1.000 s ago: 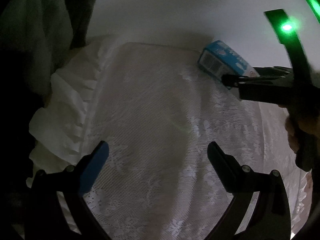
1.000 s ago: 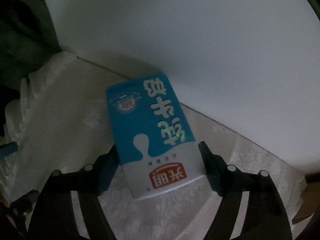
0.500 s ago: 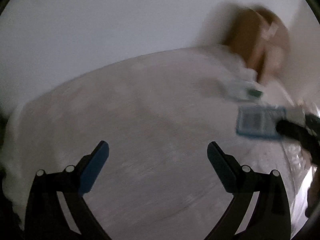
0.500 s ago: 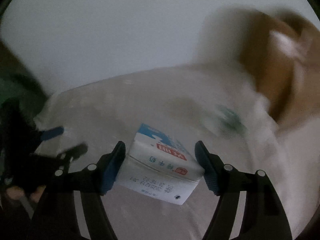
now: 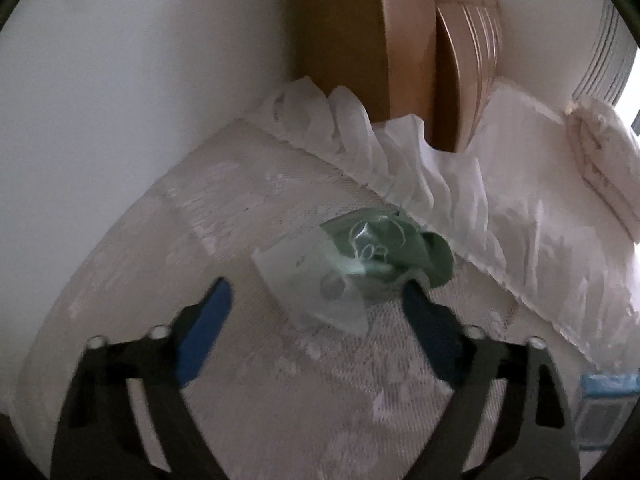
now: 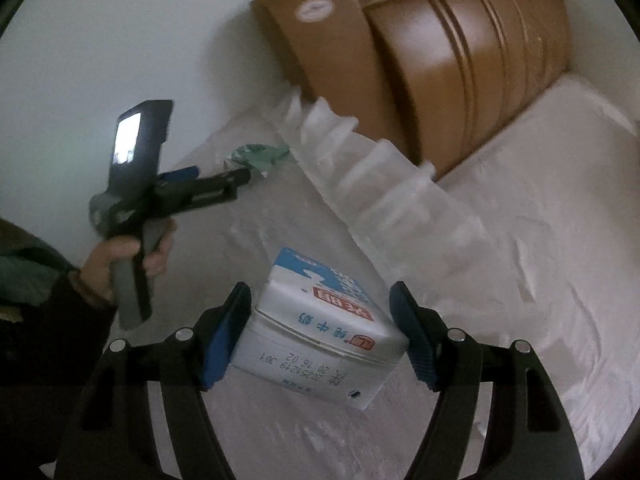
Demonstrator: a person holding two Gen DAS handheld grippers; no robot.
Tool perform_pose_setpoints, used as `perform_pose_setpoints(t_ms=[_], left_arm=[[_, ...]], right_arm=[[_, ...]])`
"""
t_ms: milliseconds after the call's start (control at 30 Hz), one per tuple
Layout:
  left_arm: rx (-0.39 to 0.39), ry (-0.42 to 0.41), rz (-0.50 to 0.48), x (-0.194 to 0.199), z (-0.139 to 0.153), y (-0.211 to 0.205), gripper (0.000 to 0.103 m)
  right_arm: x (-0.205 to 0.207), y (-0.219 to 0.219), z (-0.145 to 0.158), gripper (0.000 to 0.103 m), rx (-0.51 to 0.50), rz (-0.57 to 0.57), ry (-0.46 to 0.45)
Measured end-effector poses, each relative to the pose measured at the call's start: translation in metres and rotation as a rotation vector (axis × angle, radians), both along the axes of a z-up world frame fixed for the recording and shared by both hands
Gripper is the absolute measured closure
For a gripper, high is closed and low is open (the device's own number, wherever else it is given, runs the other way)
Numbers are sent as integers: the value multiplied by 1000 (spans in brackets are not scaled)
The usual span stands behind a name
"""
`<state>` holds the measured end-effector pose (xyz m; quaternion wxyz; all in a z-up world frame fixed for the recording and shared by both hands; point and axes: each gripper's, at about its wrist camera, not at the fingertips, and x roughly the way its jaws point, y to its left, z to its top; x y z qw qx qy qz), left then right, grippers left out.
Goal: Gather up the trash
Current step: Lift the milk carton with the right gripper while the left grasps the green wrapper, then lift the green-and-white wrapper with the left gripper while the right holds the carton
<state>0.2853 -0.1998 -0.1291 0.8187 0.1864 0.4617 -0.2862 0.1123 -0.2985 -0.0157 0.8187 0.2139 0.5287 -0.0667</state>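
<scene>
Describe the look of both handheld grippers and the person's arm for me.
Both grippers, left gripper and right gripper, have black forked frames with silver screws and blue ribbed pads. From the right wrist view, the left unit shows a grey handle and a lit screen. The hand is bare, above a dark sleeve.

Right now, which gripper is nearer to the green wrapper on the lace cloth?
Left. The left gripper is open right at the green wrapper. The right gripper holds the milk carton well short of it.
</scene>
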Motion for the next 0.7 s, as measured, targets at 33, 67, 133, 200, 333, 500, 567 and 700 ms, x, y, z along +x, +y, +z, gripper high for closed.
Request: perform_pose_setpoints(t_ms=[33,67,133,200,333,500,567,700], left_arm=[[7,2,-8,1,-3,-3,41],[12,5,-14,3,-5,-3,47],[13,1,-17,2,-7,-2,66],[11,6,-22,0,-7,-2,71],[15,10,-33,-1,-3,-4,88],[-7,26,-19,-7,3,6,90],[-17,23,-19,-15,8,15,90],[-33,12,-20,-33,14,32,90]], right_arm=[[-6,-2,0,31,12,-6,-4],[-11,-7,0,31,19,-9,-6],[-20,-11,-1,31,21,-12,-8],[-27,-12,-2,31,25,-9,-9],[-35,-3,-6,31,9,10,-2],[-50,14,-14,32,-26,43,39],[-58,24,-25,32,-25,59,62],[-69,32,-43,33,4,54,89]])
